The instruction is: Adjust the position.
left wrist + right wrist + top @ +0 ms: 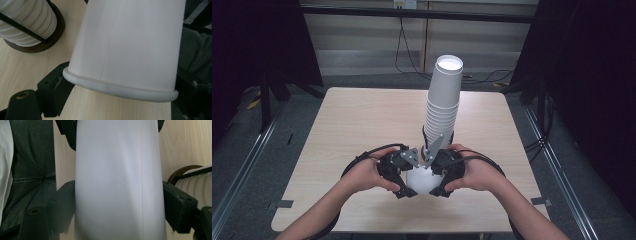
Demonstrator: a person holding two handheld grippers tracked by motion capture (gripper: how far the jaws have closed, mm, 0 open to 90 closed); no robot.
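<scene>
- Both forearms come in low over the near edge of the surface (362, 120), and the two hands meet just in front of the tall stack of cups (443, 107).
- The left hand-held gripper (404, 186) points inward toward the right one, its jaws closed on a single white cup (422, 181) near the rolled rim; in the left gripper view that cup (127, 47) sits between the two black jaws, rim toward the camera.
- The right hand-held gripper (438, 189) faces back at it and also clamps the same cup, a jaw pressed to each side of the wall, as the right gripper view shows with the cup (117, 185) running up the middle.
- So the cup is held between the two hands, just on the near side of the stack, low over the surface; whether it touches the wood I cannot tell.
- From above, the hands and the grey plates cover most of the cup, and only a white bulge shows between them.
- The stack leans slightly and stands in a dark round base (47, 40) with thin black rods along its sides; the base sits just behind the held cup.
- Grey clothing fills one side of each gripper view, on the side of the cup away from the stack.
</scene>
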